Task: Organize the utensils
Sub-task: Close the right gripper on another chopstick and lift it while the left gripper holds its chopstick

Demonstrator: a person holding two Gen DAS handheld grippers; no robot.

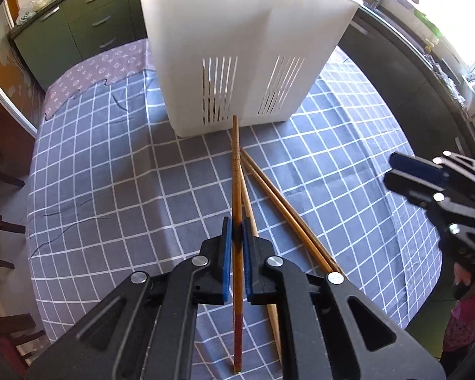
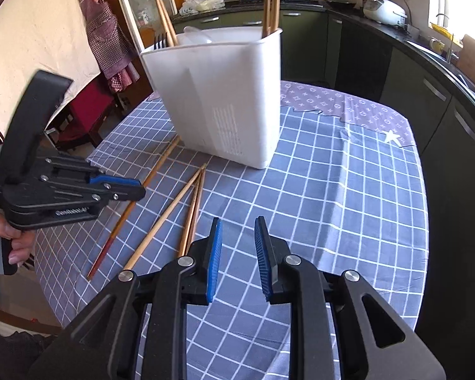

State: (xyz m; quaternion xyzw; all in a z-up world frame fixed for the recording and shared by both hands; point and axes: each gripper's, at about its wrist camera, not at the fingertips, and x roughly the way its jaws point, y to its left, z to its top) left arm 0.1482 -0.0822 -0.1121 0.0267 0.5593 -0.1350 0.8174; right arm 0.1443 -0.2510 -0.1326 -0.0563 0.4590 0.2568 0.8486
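A white slotted utensil holder [image 1: 237,50] stands on the checked tablecloth; in the right wrist view [image 2: 218,95] chopsticks and a fork stick out of its top. My left gripper [image 1: 237,231] is shut on a dark wooden chopstick [image 1: 236,164] with a red end, its tip near the holder's base. It shows at left in the right wrist view [image 2: 133,188]. Three loose chopsticks [image 1: 285,212] lie on the cloth beside it, also seen in the right wrist view [image 2: 186,202]. My right gripper [image 2: 237,247] is open and empty above the cloth, right of the chopsticks.
The table [image 2: 348,190] carries a grey-blue checked cloth over a purple patterned one [image 2: 348,104]. Green cabinets [image 1: 88,28] and a dark counter [image 2: 427,50] with a rice cooker ring the table. Chairs stand at the left edge [image 1: 3,221].
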